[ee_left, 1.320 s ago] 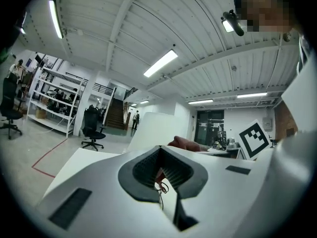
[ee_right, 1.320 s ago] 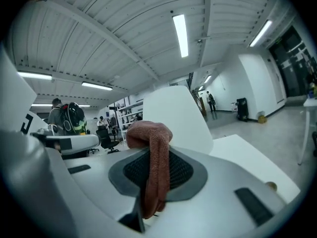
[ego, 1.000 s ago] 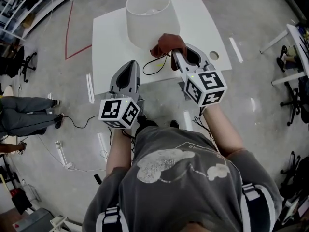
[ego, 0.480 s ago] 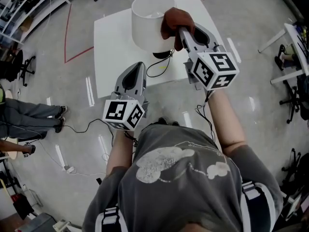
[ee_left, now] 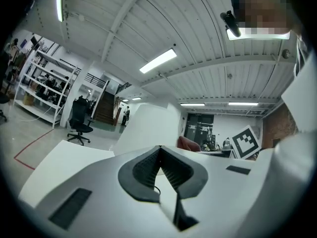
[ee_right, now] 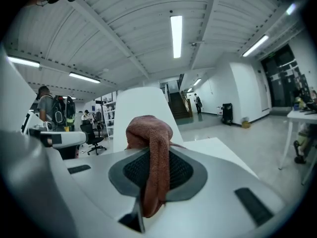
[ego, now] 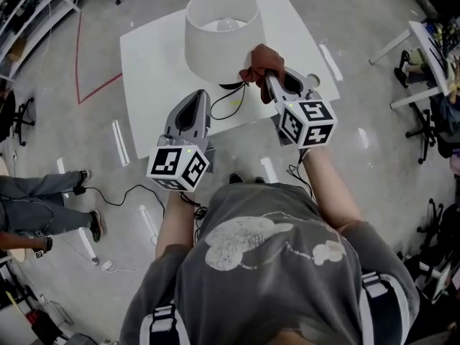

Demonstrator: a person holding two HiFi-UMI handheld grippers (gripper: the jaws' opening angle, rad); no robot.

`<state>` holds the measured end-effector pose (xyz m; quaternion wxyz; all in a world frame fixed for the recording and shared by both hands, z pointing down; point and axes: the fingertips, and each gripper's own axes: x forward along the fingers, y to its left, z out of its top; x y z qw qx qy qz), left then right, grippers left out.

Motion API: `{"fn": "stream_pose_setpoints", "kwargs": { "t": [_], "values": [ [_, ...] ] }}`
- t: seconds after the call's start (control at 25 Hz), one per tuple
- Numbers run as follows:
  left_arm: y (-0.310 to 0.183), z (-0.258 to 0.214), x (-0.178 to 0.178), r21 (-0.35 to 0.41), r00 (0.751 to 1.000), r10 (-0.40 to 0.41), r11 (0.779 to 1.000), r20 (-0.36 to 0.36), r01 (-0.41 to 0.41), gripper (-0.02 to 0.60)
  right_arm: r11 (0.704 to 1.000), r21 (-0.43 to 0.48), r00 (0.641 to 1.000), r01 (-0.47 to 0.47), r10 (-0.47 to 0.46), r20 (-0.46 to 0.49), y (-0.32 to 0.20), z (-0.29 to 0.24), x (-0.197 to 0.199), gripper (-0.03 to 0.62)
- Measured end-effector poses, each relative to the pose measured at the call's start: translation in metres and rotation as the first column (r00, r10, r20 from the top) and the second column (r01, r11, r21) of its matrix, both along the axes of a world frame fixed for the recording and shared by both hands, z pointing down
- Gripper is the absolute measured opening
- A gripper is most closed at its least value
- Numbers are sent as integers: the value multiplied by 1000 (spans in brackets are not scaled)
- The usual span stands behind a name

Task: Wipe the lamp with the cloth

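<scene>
**Position.** The lamp [ego: 215,34] stands on the white table [ego: 144,63], shade upright and open at the top. The cloth [ego: 261,56] sits at the near right side of the shade. No view settles whether it is touching or just beside.

**Grippers.** The right gripper [ego: 269,76] is clamped on the cloth. A fold is pinched between the jaws, a bunch stands out past the tips, and a tail hangs down behind them. The left gripper [ego: 195,98] hangs near the table's front edge, well short of the lamp. Its jaws meet at the tips with nothing between them.

**Handling.**
- The cloth is a soft, limp knit and probably will not slip from the ribbed pads. The bunch ahead of the tips serves as the wiping pad.
- The shade looks thin and light, so it is likely to dent or tip under a hard push. Light strokes are advised.
- If the lamp needs steadying, the base would be the safer place to hold, but the shade hides it in all views.

**View differences.**
- Only the head view shows the bulb [ego: 227,24] inside the shade, and how both grippers lie in relation to the lamp.
- Only the right gripper view shows how the fold sits between the jaws.
- Only the left gripper view confirms the empty, closed jaws.
</scene>
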<state>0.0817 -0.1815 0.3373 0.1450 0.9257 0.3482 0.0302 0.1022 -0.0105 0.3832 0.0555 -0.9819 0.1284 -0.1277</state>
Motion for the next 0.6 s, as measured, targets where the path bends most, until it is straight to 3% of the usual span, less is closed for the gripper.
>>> {"fn": "stream_pose_setpoints", "kwargs": {
  "t": [0.24,0.44,0.6],
  "values": [
    [21,7,11,-10,1000,-21,1000,15,21,6,999,-20,998,-28,29,51,42,20,-5,58],
    [38,4,15,6,994,-105,994,-11,106,6,999,27,996,17,-15,-84,81,-29,10,58],
    [33,-3,19,-3,967,-253,968,-21,253,6,984,57,971,169,-157,-179,76,-69,36,58]
  ]
}}
